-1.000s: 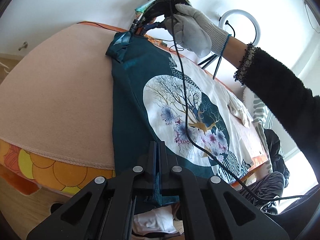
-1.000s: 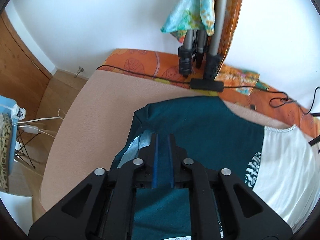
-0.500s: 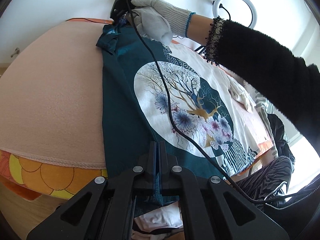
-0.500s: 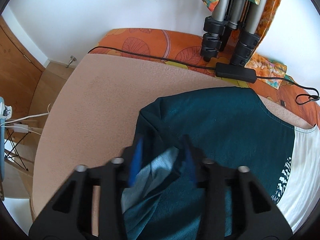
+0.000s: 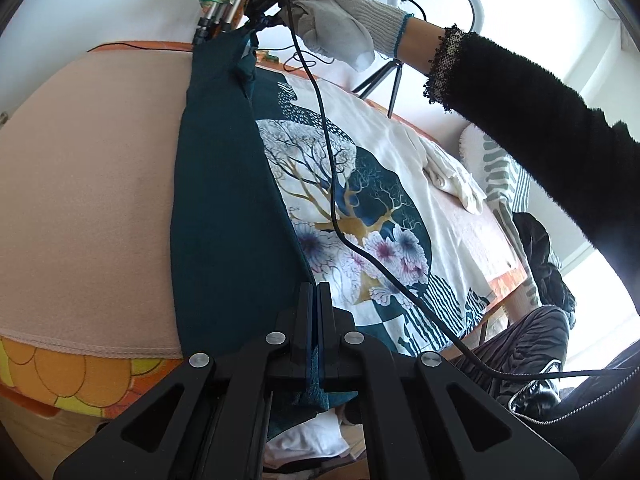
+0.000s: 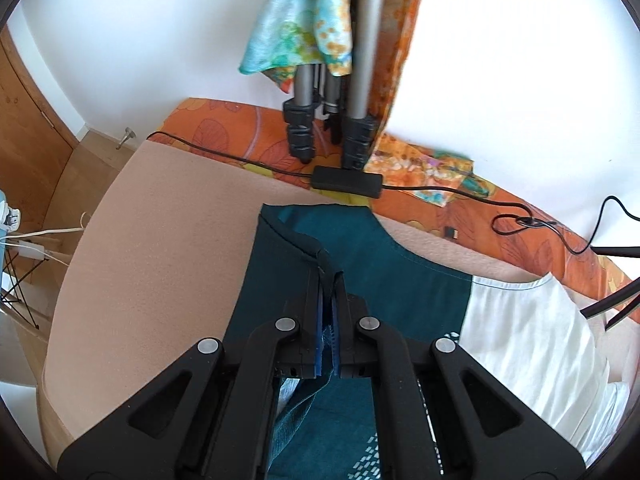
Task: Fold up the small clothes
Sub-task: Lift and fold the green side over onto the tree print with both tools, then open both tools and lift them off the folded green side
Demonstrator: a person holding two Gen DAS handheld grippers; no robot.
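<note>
While a teal-and-white printed T-shirt [image 5: 340, 200] lies spread on a beige padded table cover [image 5: 88, 200], its teal side edge is lifted into a fold, pinched at both ends. Near the hem, the left gripper [image 5: 314, 304] is clamped tight on the fabric; at the shoulder, the right gripper [image 6: 329, 280], in a grey-gloved right hand [image 5: 336, 20], likewise bites the cloth. Behind stand grey tripod legs [image 6: 328, 92] and a white ring light [image 5: 436, 4].
</note>
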